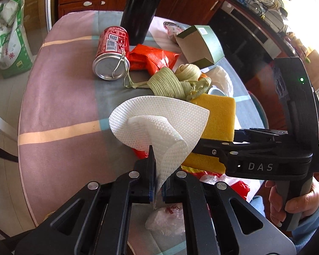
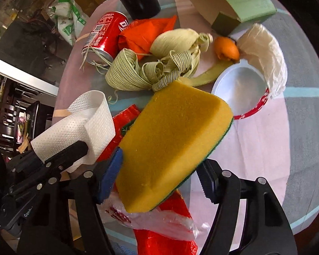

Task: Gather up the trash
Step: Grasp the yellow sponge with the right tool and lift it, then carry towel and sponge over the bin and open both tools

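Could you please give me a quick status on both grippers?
Left gripper shut on paper towel. Right gripper shut on sponge. Can, husks, wrappers still on table.

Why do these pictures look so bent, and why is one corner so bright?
Left wrist view: the fisheye lens curves the table edge, and window light washes out the dish rack at top right. Right wrist view: the same bulge; light is even, the sponge is sharp, and the dark corners are the lens rim. The paper towel in the left claw looks crisp.
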Action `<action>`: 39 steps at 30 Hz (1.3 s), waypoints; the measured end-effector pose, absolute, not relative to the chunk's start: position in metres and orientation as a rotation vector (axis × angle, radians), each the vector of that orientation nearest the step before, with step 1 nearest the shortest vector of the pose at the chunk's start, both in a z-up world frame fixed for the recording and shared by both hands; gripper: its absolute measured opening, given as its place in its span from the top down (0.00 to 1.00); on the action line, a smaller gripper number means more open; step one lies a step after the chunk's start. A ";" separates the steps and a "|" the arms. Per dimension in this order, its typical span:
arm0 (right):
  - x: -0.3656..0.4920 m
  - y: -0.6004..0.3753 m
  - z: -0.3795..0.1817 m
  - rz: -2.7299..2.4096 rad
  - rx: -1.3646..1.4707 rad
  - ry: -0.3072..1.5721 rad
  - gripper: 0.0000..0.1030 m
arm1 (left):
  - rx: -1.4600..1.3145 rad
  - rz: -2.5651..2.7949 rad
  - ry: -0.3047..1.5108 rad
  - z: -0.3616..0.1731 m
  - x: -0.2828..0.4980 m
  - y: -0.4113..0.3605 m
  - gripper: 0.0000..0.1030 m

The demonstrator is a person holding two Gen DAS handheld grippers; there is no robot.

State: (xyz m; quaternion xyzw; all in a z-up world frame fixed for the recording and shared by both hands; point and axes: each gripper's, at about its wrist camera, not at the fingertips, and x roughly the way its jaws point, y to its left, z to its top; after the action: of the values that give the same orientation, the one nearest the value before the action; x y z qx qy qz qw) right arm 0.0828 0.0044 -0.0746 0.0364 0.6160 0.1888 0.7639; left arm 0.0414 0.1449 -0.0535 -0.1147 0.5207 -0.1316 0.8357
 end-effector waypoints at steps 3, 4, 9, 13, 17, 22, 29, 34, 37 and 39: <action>0.084 -0.004 -0.068 0.420 0.093 1.334 0.53 | -0.233 -0.275 1.071 -0.041 0.040 0.141 0.95; 0.084 -0.004 -0.068 0.420 0.093 1.334 0.53 | -0.229 -0.275 1.061 -0.037 0.039 0.139 0.95; 0.075 -0.029 -0.047 0.418 0.092 1.279 0.62 | -0.205 -0.287 1.019 -0.013 0.036 0.120 0.95; 0.065 -0.056 -0.030 0.411 0.103 1.231 0.63 | -0.171 -0.307 0.984 0.006 0.034 0.096 0.95; 0.060 -0.091 -0.019 0.380 0.137 1.183 0.63 | -0.127 -0.339 0.977 0.016 0.038 0.062 0.95; 0.062 -0.148 -0.013 0.316 0.215 1.150 0.63 | -0.075 -0.396 1.002 0.012 0.046 0.010 0.95; 0.064 -0.234 0.000 0.226 0.298 1.080 0.63 | -0.018 -0.472 0.996 0.023 0.062 -0.059 0.95; 0.065 -0.302 0.004 0.139 0.365 1.028 0.63 | 0.048 -0.542 1.002 0.024 0.078 -0.116 0.95; 0.067 -0.339 0.000 0.091 0.401 1.018 0.63 | 0.086 -0.594 1.013 0.019 0.085 -0.153 0.95; 0.068 -0.361 -0.004 0.059 0.422 1.018 0.63 | 0.102 -0.632 1.029 0.014 0.092 -0.178 0.95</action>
State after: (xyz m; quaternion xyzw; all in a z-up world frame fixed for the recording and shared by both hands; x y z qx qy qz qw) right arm 0.0676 -0.3606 -0.0044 0.2004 0.4836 0.0278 0.8516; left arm 0.0923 -0.1780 0.0141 0.0482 0.4837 -0.2971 0.8219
